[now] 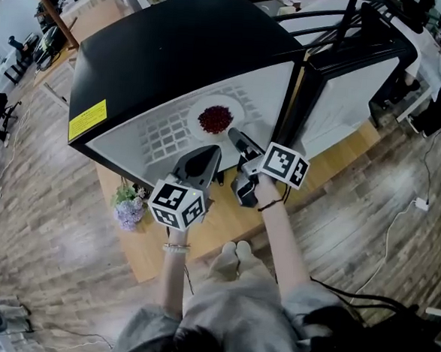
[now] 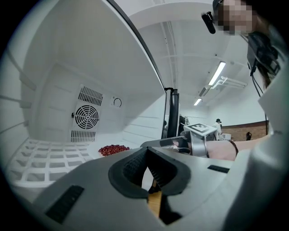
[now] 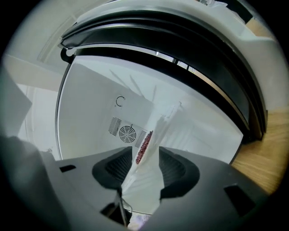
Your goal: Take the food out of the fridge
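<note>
Wood-grain floor all round me, and my shoes sit right at the edge of a low wooden platform. A cable trails across the boards at 3 o'clock. A small bunch of purple flowers stands by the platform's left edge, at 9 o'clock from my hands.

Both tools are up and pointing into the fridge, a black box standing on that platform. My left gripper hangs at the mouth of the opening, fingers pressed together, nothing in them.

My right gripper is just beside it at 2 o'clock and reaches a little deeper. Its fingers are spread wide, and the rim of the white plate shows in the gap between them. The pads don't look to be pressing on it.

On that plate is the food, a heap of small dark-red pieces, resting on the white grid shelf inside.

Further in, a round fan grille sits on the white back wall. The door swings open at 2 o'clock. Far off at 10 o'clock there are desks with people at them.
</note>
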A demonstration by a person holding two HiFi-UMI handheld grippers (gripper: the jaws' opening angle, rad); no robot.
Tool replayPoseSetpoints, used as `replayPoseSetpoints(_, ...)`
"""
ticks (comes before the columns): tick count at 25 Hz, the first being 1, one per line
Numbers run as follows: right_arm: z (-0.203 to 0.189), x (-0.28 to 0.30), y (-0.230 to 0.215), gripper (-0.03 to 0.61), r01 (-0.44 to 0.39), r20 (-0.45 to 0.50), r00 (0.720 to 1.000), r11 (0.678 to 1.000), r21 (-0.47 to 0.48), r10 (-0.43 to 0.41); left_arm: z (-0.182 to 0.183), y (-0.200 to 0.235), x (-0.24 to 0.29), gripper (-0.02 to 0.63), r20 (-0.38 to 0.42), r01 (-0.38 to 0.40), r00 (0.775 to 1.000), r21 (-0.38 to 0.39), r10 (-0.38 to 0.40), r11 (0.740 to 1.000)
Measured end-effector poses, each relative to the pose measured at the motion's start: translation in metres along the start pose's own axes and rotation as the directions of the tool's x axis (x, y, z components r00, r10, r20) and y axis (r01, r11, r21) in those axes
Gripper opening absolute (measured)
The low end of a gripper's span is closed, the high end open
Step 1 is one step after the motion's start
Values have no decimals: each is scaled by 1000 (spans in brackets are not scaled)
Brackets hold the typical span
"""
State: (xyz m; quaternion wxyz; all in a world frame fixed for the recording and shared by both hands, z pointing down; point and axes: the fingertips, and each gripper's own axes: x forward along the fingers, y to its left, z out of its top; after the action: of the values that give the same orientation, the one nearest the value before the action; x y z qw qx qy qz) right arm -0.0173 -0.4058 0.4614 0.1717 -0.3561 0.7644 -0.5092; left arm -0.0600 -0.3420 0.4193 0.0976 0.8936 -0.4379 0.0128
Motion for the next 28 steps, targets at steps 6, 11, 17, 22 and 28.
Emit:
replayPoseSetpoints(6,-6,9,-6,164,-15,2,1000,993,113,15,-2,2,-1,8,0,-5,1000,2,5,1000)
replayPoseSetpoints(11,-10,14,-6,119,-24,-4,1000,988,149,25,-3,5,-2,8,4,-13,1000,-3,13,1000)
replayPoseSetpoints(17,-11,16,-8,92,-36,23,999,962,270,31,-3,11,-5,8,8,-22,1000,-10,22,1000)
replayPoseSetpoints(22,-7,8,-7,42,-40,30,999,954,297,32,-3,0,-5,8,14,-25,1000,-6,25,1000)
replayPoseSetpoints(28,-8,10,-8,35,-46,43,999,937,347,34,0,3,-7,8,18,-30,999,-1,30,1000)
